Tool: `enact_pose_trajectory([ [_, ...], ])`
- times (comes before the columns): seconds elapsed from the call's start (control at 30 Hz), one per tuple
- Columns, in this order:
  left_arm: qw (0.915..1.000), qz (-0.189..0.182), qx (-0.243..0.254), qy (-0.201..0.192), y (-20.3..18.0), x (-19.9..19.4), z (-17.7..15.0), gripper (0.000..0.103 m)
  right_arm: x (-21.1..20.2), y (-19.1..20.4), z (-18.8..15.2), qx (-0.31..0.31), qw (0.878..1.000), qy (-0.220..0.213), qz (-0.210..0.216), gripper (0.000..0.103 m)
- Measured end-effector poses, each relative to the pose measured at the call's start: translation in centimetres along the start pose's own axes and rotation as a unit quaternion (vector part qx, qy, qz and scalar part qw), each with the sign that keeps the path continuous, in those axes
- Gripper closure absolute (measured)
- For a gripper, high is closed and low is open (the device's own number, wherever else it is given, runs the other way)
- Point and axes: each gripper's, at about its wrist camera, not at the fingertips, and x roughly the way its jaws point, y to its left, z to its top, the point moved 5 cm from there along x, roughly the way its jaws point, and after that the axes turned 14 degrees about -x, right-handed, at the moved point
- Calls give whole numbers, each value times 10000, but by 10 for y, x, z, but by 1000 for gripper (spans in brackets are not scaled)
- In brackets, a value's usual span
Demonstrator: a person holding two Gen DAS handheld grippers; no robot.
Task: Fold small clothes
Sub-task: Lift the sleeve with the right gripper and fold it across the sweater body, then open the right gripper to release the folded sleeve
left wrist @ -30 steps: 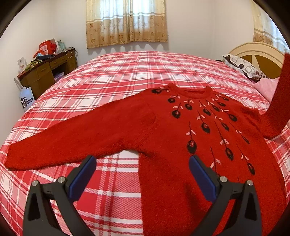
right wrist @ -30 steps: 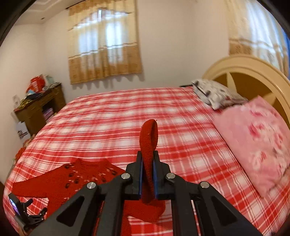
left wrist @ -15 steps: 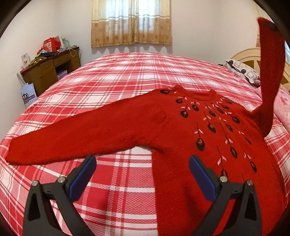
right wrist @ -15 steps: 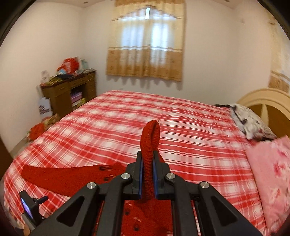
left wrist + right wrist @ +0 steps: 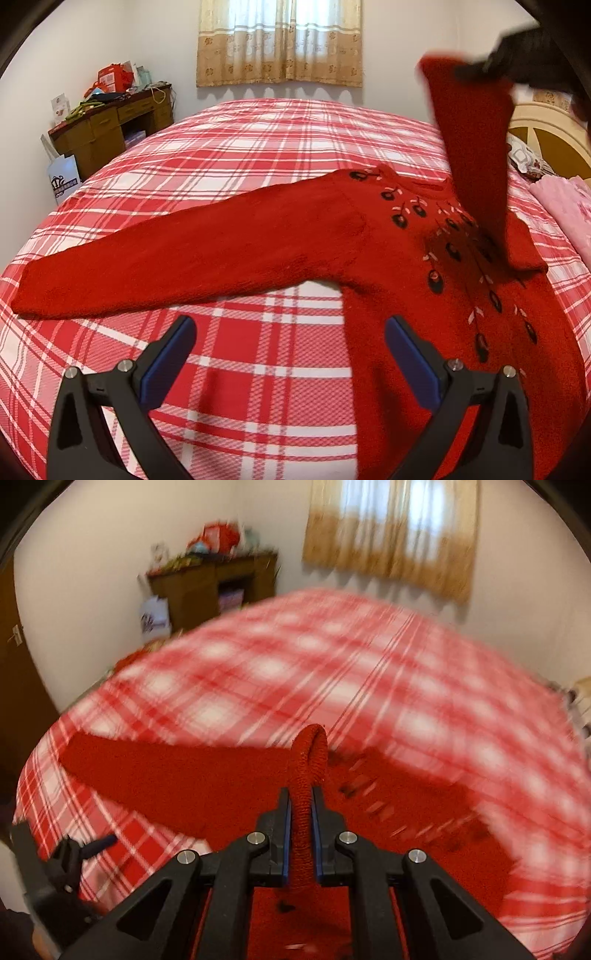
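Observation:
A red knitted sweater [image 5: 402, 254] with dark flower motifs lies face up on the red plaid bed [image 5: 258, 155]. Its left sleeve [image 5: 159, 254] stretches flat toward the left. My right gripper [image 5: 301, 805] is shut on the cuff of the other sleeve [image 5: 308, 760]. In the left wrist view that raised sleeve [image 5: 476, 155] hangs over the sweater's chest, with the right gripper [image 5: 517, 55] a dark blur at the top right. My left gripper [image 5: 290, 354] hovers open over the bedspread just left of the sweater's body, holding nothing. The right wrist view is blurred; the left gripper [image 5: 74, 853] shows at its lower left.
A wooden desk [image 5: 110, 125] piled with things stands against the far left wall, a white bag [image 5: 64, 177] beside it. A curtained window [image 5: 280, 40] is behind the bed. The headboard [image 5: 546, 136] and a pink pillow [image 5: 569, 210] sit at the right.
My right gripper has swung the held sleeve up and leftward over the sweater's chest, and its view has turned toward the desk. My left gripper has drifted slightly along the bed.

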Motion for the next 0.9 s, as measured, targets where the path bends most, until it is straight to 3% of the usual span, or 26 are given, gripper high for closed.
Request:
enact_pose_trajectory([
  [0.07,10000,59,3,7,3,0,-1,0,27,16,-19,47,9986,232,472,93],
  [0.1,10000,89,-2,14,5,0,-1,0,41,22,-30,102,9969,380,677,84],
  [0.13,9999,113,-5,23,6,0,-1,0,46,22,-39,160,9956,462,800,65],
  [0.2,9998,176,31,14,8,-1,-1,0,41,17,-55,403,9925,361,1100,48],
  [0.3,9997,216,85,-11,10,-3,0,0,15,-8,-81,830,9896,106,1171,48],
  [0.47,9994,-289,-63,166,-2,-2,14,0,-31,-55,-135,1071,9941,110,108,47],
  [0.53,9993,-359,-12,36,-12,0,24,0,-47,-64,-164,1155,9931,148,-111,47],
  [0.7,9997,-178,145,40,-32,24,34,1,-55,-86,-203,1395,9896,202,-293,47],
  [0.8,9993,195,283,-116,-40,40,35,1,-60,-122,-208,2032,9787,-286,-75,47],
  [0.9,9981,491,373,-31,-41,55,30,1,-57,-147,-203,2341,9712,-455,-23,47],
])
